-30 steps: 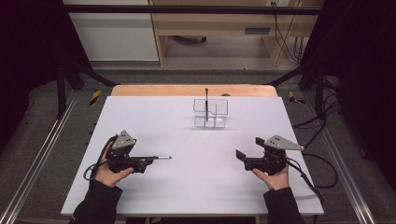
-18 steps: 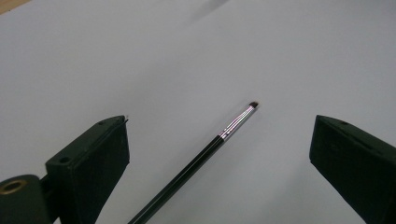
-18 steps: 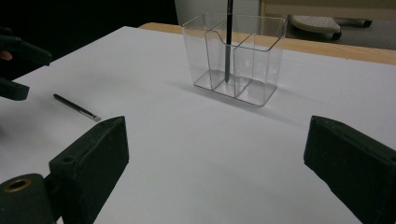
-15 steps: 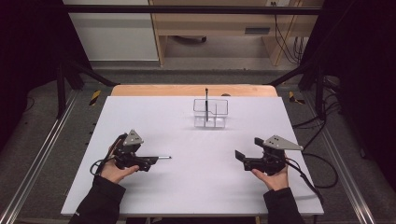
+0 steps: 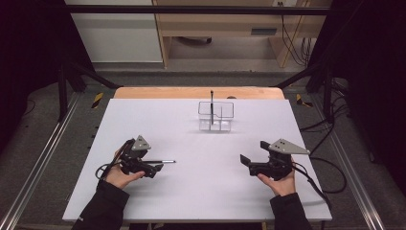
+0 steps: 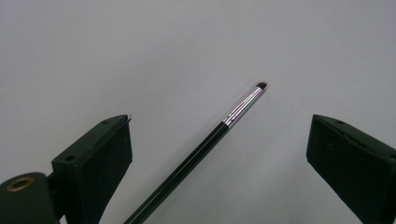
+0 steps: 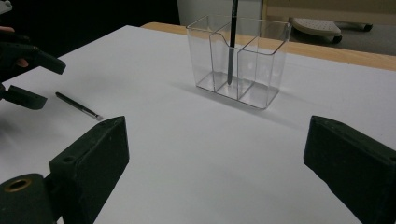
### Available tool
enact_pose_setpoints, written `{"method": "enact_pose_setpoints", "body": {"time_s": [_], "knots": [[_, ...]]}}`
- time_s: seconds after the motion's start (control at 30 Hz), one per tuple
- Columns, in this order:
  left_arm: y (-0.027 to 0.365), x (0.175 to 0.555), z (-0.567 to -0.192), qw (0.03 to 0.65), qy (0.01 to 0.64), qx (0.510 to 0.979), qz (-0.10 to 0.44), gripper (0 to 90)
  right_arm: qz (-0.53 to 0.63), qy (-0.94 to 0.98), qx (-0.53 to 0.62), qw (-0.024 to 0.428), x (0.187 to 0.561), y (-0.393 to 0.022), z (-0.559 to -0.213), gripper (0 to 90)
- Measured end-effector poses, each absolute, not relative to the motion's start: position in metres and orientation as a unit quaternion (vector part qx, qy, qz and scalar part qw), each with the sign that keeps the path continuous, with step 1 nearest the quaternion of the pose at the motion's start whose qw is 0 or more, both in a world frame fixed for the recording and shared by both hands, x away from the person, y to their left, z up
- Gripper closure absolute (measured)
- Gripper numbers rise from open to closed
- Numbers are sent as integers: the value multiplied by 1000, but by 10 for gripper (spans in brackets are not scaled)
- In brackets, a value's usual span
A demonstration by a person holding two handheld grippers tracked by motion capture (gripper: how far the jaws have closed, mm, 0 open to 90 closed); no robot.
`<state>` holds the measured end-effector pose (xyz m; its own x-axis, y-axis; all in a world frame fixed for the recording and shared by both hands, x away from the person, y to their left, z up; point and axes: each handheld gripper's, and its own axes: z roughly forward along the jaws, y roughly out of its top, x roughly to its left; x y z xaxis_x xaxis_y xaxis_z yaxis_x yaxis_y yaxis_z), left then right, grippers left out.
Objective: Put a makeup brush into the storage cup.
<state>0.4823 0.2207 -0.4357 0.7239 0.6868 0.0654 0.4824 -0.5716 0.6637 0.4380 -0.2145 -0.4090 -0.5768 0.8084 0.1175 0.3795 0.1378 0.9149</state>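
While palms rest low, left tool (image 6: 219, 140) spread wide around brush (image 6: 205, 144), right tool (image 7: 215, 168) apart, level over table (image 5: 191, 191)

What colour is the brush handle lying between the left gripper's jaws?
Black, with a shiny silver ferrule; the brush shows best in the left gripper view.

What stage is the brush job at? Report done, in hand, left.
Done: one thin black brush stands in the clear plastic divided organiser. In hand: the open left claw straddles the black brush with the silver ferrule lying on the white table, not yet gripped. Left: grip, lift, drop it in. Right claw is open.
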Motion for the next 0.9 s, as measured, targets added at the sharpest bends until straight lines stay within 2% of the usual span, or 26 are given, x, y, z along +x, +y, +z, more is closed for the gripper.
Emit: {"method": "enact_pose_setpoints", "body": {"time_s": [0.5, 0.9], "knots": [[219, 491, -446, 302, 340, 877, 154, 110, 504, 731, 411, 208, 440, -211, -413, 73], [214, 494, -455, 286, 332, 887, 148, 198, 502, 732, 412, 207, 440, -210, -414, 73]]}}
